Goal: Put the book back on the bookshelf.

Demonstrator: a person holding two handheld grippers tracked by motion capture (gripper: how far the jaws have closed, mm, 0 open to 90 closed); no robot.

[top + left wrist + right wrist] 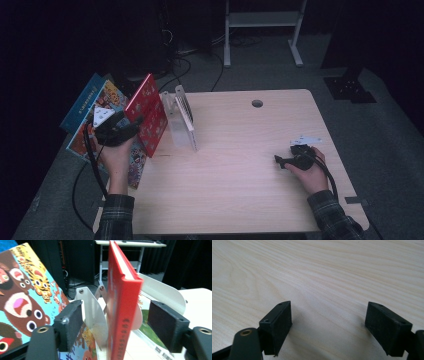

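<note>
Here's the red hardcover book (147,114), standing on edge at the counter's (240,180) left edge, just to the left of the white wire book rack (181,116), tilted and leaning away from it. In the left gripper view the red book (122,305) rises spine-first right between the two black pads of the left claw (120,325), with a white rounded divider of the rack (93,315) just behind it.

The left hand (116,150) comes up from the counter's near left corner, forearm in a plaid sleeve, wrist raised, the left claw (134,125) pointing at the book's lower half. Its jaws stand wide apart around the spine; there is a clear gap on each side, so the pads are not pressing the cover. Spread, nothing gripped.

Left of the red book, a colourful picture book with cartoon animals (102,120) lies partly off the counter's edge.

Far right of the rack, the right hand (310,172) rests on the wood, right claw (278,160) pointing back toward the rack. Its jaws are spread too (329,325), bare wood between them, holding nothing.
</note>
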